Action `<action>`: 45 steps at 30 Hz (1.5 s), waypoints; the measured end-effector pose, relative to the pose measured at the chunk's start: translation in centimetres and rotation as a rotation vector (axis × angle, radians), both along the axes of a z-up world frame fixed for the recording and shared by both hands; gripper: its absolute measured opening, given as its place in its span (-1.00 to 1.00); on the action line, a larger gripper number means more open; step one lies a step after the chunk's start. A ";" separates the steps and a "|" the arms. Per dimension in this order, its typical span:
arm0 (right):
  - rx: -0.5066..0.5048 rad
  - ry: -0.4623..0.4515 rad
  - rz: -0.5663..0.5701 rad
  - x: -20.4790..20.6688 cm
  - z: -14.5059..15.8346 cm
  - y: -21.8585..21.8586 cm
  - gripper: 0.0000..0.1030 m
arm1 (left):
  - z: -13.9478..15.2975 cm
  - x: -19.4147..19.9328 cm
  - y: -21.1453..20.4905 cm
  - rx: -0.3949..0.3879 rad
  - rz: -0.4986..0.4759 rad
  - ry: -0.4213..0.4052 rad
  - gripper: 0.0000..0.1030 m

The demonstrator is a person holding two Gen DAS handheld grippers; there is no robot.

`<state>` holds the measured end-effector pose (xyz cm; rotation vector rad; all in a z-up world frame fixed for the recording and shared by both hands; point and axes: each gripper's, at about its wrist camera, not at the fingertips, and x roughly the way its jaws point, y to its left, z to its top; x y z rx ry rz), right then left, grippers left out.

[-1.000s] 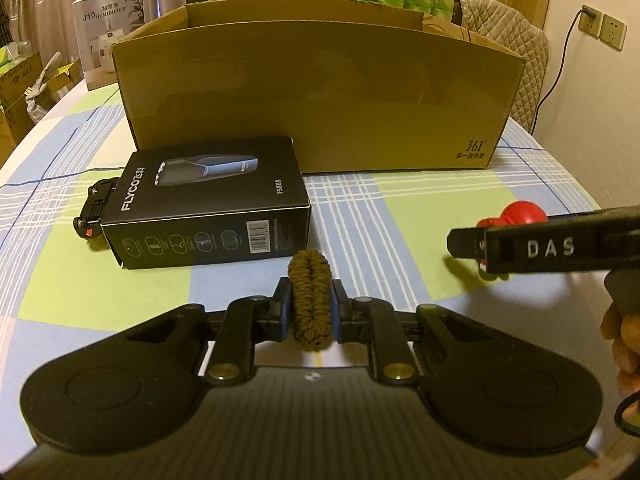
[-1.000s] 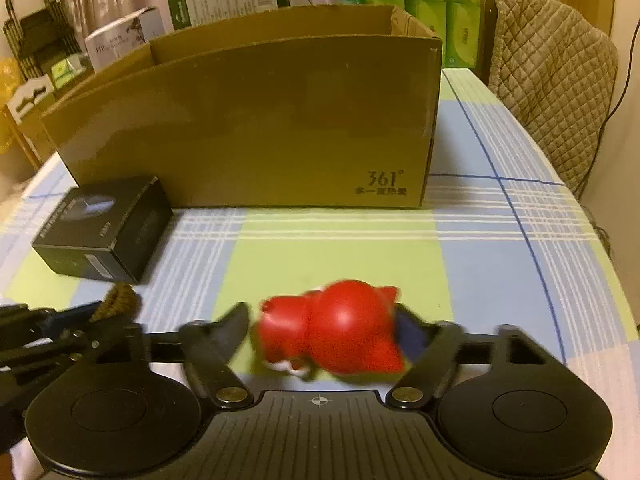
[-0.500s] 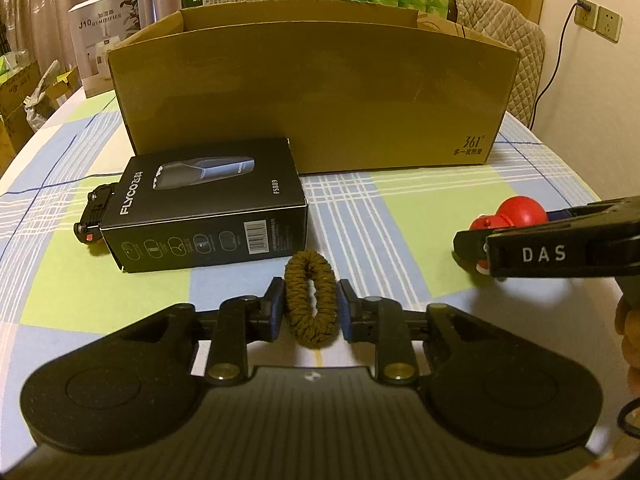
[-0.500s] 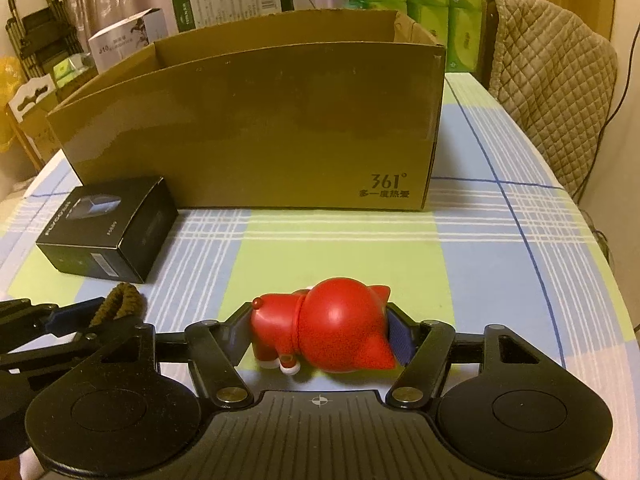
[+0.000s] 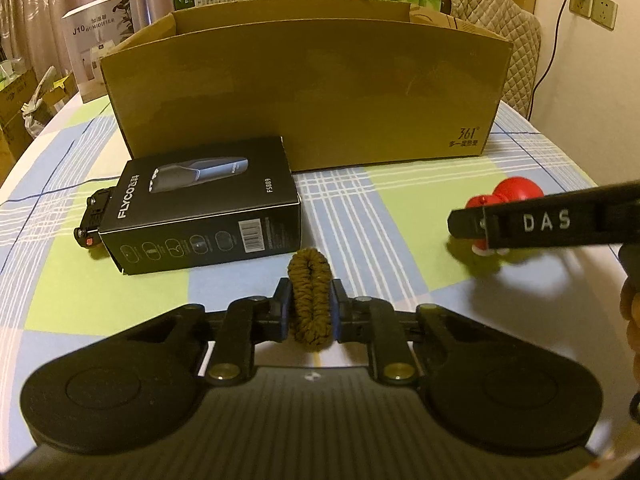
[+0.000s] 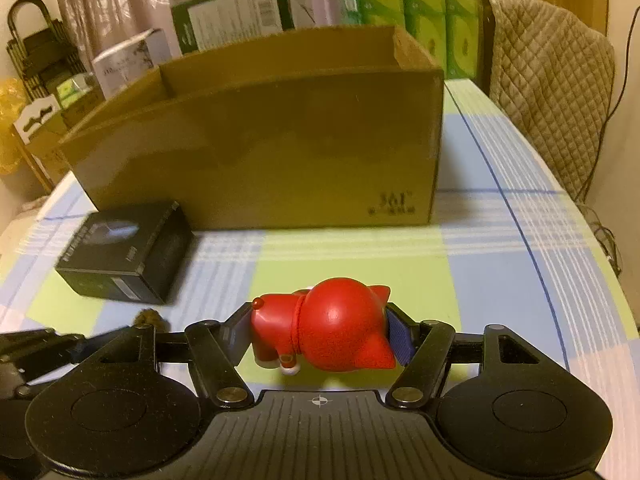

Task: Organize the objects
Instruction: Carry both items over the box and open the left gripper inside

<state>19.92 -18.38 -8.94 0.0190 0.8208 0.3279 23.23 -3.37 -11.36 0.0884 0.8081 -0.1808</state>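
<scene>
The brown hair tie (image 5: 310, 300) is clamped upright between the pads of the left gripper (image 5: 310, 312), whose jaws have just been closing on it, in front of the cardboard box (image 5: 304, 92). The red toy (image 6: 324, 334) is gripped sideways by the right gripper (image 6: 320, 336), also in front of the box. The black carton (image 5: 204, 208) lies flat at the box's front left.

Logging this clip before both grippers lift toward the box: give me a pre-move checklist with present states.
1. Left gripper shut on the brown braided loop: ok; its jaws have just been closing on it.
2. Right gripper shut on the red figurine: ok.
3. Cardboard box open on top: ok.
4. Room inside the box: cannot tell.
5. Black shaver box clear of both grips: ok.
</scene>
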 end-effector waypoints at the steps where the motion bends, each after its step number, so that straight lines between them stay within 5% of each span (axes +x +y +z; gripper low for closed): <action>1: 0.005 -0.007 0.002 -0.1 0.4 0.1 0.25 | 0.0 0.0 0.1 -0.005 0.002 0.000 -0.71; 9: 0.047 -0.076 -0.013 -0.7 3.7 0.3 0.25 | 2.4 -0.4 0.6 -0.032 0.023 -0.034 -0.71; 30: 0.082 -0.250 -0.012 -0.3 11.2 1.0 0.25 | 14.0 2.5 2.3 -0.093 0.060 -0.235 -0.71; 45: 0.103 -0.280 -0.027 5.2 12.2 3.1 0.25 | 15.7 7.8 3.0 -0.134 0.062 -0.228 -0.71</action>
